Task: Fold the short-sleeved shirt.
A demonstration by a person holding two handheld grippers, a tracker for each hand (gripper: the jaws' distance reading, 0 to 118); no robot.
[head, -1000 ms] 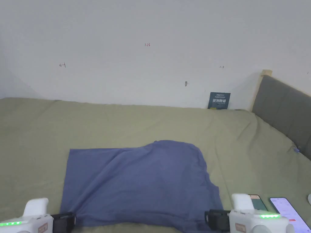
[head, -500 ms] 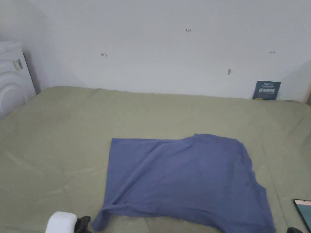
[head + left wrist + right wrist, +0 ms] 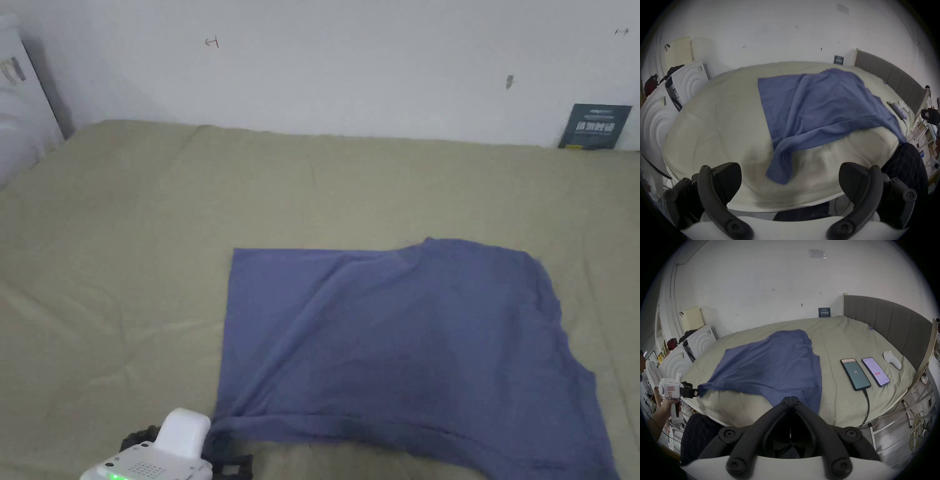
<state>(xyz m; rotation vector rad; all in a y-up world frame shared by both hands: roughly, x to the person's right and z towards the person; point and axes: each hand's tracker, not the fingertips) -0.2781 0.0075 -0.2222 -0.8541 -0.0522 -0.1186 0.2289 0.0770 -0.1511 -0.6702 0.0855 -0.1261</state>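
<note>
blue short-sleeved shirt (image 3: 406,337) spread on the olive bed sheet (image 3: 125,250), near the front edge

left gripper (image 3: 789,183) jaws spread wide, the near-left corner lying loose between them; right gripper (image 3: 791,400) jaws pressed together at the near hem, whether cloth is caught i cannot tell; the knit looks light, limp and prone to wrinkle, so take it by hem corners.

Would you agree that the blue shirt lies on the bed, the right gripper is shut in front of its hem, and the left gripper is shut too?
Not quite: the left gripper is open. The left gripper view shows its jaws wide apart, just short of the blue shirt corner. The rest holds: the shirt lies on the bed and the right gripper is shut.
</note>
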